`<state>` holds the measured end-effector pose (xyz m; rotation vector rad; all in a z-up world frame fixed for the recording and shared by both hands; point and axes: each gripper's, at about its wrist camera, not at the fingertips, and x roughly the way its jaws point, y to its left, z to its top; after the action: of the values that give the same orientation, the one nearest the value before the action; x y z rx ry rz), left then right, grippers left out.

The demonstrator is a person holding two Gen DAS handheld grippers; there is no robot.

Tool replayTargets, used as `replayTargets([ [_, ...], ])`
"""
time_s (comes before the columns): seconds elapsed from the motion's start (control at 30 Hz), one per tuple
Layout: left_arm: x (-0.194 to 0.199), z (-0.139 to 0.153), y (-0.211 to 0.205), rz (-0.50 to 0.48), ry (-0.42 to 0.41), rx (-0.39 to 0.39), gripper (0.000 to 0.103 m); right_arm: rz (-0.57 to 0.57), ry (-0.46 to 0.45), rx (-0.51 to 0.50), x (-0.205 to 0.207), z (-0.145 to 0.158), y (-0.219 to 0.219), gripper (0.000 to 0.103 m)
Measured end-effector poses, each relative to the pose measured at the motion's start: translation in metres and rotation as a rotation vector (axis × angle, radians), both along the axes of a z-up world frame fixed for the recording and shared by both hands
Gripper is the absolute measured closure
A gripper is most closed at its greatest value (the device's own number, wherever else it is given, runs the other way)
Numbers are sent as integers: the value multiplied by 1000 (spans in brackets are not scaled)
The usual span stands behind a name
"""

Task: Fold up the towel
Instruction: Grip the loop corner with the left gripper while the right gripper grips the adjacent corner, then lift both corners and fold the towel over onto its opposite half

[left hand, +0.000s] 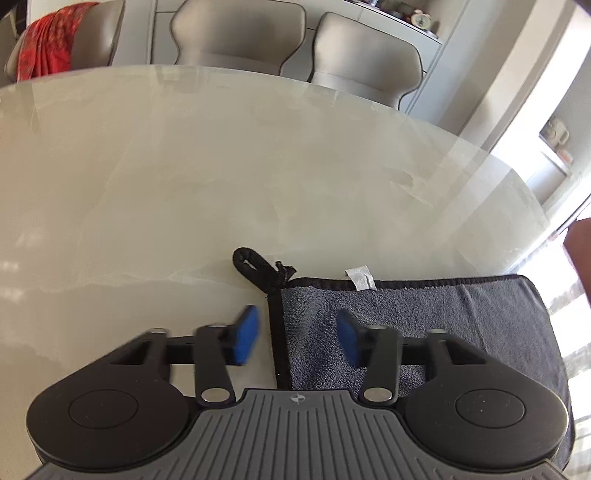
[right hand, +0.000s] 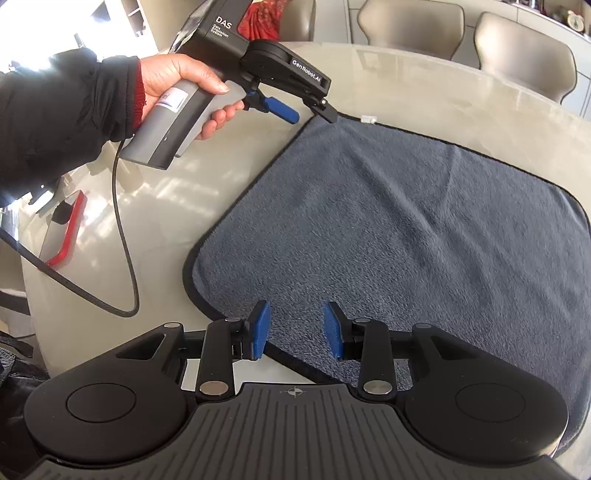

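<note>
The grey towel (right hand: 388,229) lies flat on the pale table (left hand: 184,166), filling the right wrist view from 12 to 4 o'clock. The left gripper (left hand: 295,334) has its jaws apart, astride the black hem (left hand: 275,332) below the loop (left hand: 255,267) at 12 o'clock. The right gripper (right hand: 295,330) is also apart, over the near hem. Bare tabletop stretches beyond the towel toward the chairs (left hand: 240,33).

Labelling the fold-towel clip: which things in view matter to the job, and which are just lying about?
Part of the job:
- grey towel, flat on the table
- left gripper, open at the towel's far corner
- right gripper, open over the near edge

Just lying about:
- chairs
- red cloth on a chair
- red-edged phone
</note>
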<state>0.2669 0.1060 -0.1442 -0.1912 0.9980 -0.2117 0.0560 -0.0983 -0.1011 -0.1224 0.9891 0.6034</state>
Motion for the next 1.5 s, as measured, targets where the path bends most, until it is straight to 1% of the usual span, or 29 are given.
replayTargets([
  [0.03, 2, 0, -1, -6, 12, -4, 97, -2, 2, 1, 0, 0, -1, 69],
  [0.17, 4, 4, -1, 26, 43, -21, 98, -14, 2, 4, 2, 1, -5, 69],
  [0.2, 4, 6, 0, 37, 45, -38, 98, -18, 1, 9, 2, 2, -6, 69],
  [0.27, 1, 19, -1, 45, 42, -108, 98, -27, 3, 24, 3, 3, -9, 69],
  [0.33, -1, 32, -7, 32, 39, -154, 98, -30, 4, 44, 3, 3, -13, 69],
  [0.47, 0, 57, -31, -21, 39, -250, 98, -43, 1, 68, 3, 3, -20, 69],
  [0.67, 10, 71, -85, -89, 73, -356, 98, -125, 12, 128, 1, 6, -50, 69],
  [0.7, 12, 72, -93, -100, 75, -359, 98, -136, 10, 134, 0, 7, -55, 69],
  [0.87, 29, 71, -149, -169, 87, -347, 98, -176, -16, 179, -11, 11, -82, 69],
  [1.0, 39, 65, -191, -201, 106, -321, 97, -215, -18, 180, -17, 9, -96, 68],
  [1.17, 40, 48, -240, -259, 135, -233, 97, -286, -4, 191, -26, 4, -123, 68],
  [1.2, 40, 46, -246, -266, 139, -212, 94, -292, -5, 192, -27, 3, -125, 68],
  [1.27, 39, 37, -261, -280, 143, -160, 94, -322, -8, 197, -30, 3, -137, 68],
  [1.37, 33, 32, -277, -302, 143, -99, 92, -349, -6, 200, -35, 2, -148, 68],
  [1.4, 31, 32, -280, -316, 145, -98, 88, -354, -8, 201, -35, 2, -151, 68],
  [1.5, 25, 41, -277, -340, 142, -108, 84, -365, -9, 207, -39, 2, -157, 68],
])
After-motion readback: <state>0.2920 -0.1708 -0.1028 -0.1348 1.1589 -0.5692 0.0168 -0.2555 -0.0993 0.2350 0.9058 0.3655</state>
